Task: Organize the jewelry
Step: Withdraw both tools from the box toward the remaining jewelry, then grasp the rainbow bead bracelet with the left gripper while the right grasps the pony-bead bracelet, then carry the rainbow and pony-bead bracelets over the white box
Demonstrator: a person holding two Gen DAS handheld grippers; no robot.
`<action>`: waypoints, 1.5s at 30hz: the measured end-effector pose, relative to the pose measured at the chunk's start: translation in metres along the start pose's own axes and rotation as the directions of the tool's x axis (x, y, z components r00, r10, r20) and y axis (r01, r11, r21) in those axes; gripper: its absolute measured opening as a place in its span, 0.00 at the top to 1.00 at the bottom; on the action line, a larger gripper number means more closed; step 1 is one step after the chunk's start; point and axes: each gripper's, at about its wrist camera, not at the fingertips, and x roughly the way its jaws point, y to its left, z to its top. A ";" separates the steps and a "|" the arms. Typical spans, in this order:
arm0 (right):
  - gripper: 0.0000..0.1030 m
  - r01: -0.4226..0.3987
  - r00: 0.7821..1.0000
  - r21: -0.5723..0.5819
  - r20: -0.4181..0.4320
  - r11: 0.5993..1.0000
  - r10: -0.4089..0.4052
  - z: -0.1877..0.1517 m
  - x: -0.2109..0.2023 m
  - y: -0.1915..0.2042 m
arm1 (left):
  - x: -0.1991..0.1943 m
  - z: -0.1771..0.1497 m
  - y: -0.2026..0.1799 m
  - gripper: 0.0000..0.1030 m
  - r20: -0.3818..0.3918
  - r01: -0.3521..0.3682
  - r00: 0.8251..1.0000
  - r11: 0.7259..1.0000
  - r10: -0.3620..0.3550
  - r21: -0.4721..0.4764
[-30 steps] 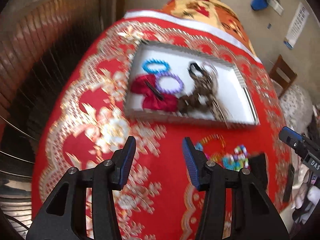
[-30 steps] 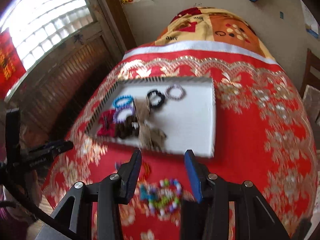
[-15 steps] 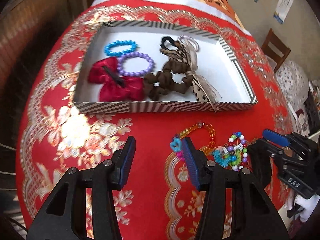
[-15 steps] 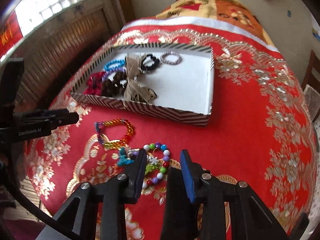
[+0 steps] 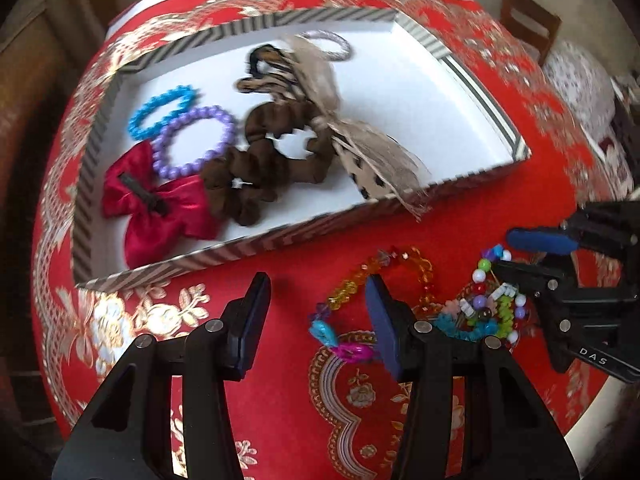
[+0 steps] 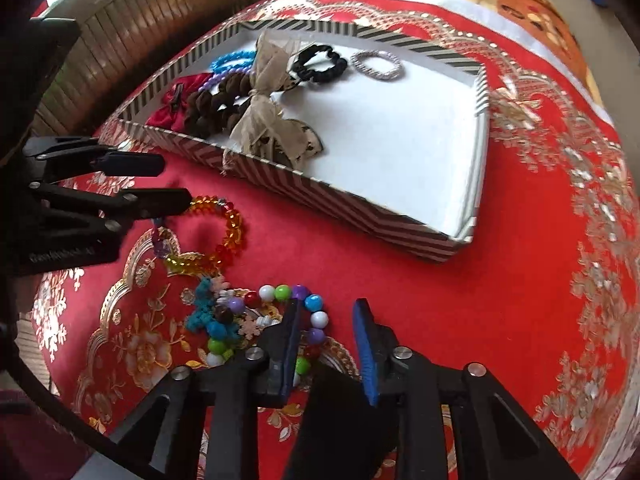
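A striped box (image 5: 248,250) (image 6: 352,208) on the red cloth holds a blue bracelet (image 5: 160,110), a purple bracelet (image 5: 192,142), a red bow (image 5: 160,208), a brown scrunchie (image 5: 264,160), a beige bow (image 6: 272,120), a black scrunchie (image 6: 320,66) and a silver ring bracelet (image 6: 378,65). In front of the box lie an orange bead bracelet (image 5: 372,276) (image 6: 228,236) and a mixed coloured bead bracelet (image 5: 488,312) (image 6: 276,320). My left gripper (image 5: 316,312) is open, low over the orange bracelet. My right gripper (image 6: 326,340) is open over the edge of the mixed bracelet.
The red and gold cloth (image 6: 540,280) covers a rounded table. A wooden slatted wall (image 6: 132,28) stands at the left. A wooden chair (image 5: 528,20) stands beyond the table at the right.
Both grippers have come down and closer to the loose bracelets in front of the box. Both stay open. The box and its contents have not moved.
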 end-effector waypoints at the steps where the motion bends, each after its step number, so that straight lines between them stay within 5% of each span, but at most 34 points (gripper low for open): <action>1: 0.77 0.005 1.000 -0.019 0.001 1.000 -0.005 0.000 0.001 0.002 | 0.002 0.001 -0.002 0.53 -0.005 -0.001 1.000 1.000 0.001 0.010; 6: 0.90 0.001 0.999 -0.009 0.038 1.000 -0.001 0.006 0.004 0.001 | 0.006 0.005 -0.005 0.55 0.025 -0.012 1.000 1.000 0.011 0.016; 7: 0.91 -0.003 0.999 -0.001 0.044 1.000 0.003 0.006 0.004 0.001 | 0.006 0.005 -0.005 0.60 0.034 -0.011 0.999 1.000 0.010 0.016; 9: 0.92 -0.026 0.998 0.027 0.063 0.999 0.024 0.006 0.000 -0.001 | 0.005 0.006 -0.005 0.92 0.051 0.007 0.999 1.000 -0.008 0.026; 14: 0.92 -0.097 0.985 0.097 0.155 0.991 0.081 0.005 -0.034 -0.005 | -0.005 0.001 0.008 0.92 0.046 0.095 0.995 0.993 -0.093 -0.063; 24: 0.92 -0.112 0.953 0.105 0.295 0.988 0.077 -0.005 -0.099 0.011 | -0.075 -0.008 0.020 0.92 0.174 0.133 0.977 0.989 -0.121 -0.059; 33: 0.92 -0.089 0.925 0.133 0.378 0.987 0.033 -0.004 -0.141 0.011 | -0.127 0.003 0.028 0.92 0.272 0.105 0.958 0.994 -0.089 -0.042; 45: 0.92 -0.050 0.911 0.143 0.412 0.988 -0.013 0.016 -0.162 0.004 | -0.149 0.029 0.032 0.92 0.342 0.037 0.940 0.999 -0.025 -0.028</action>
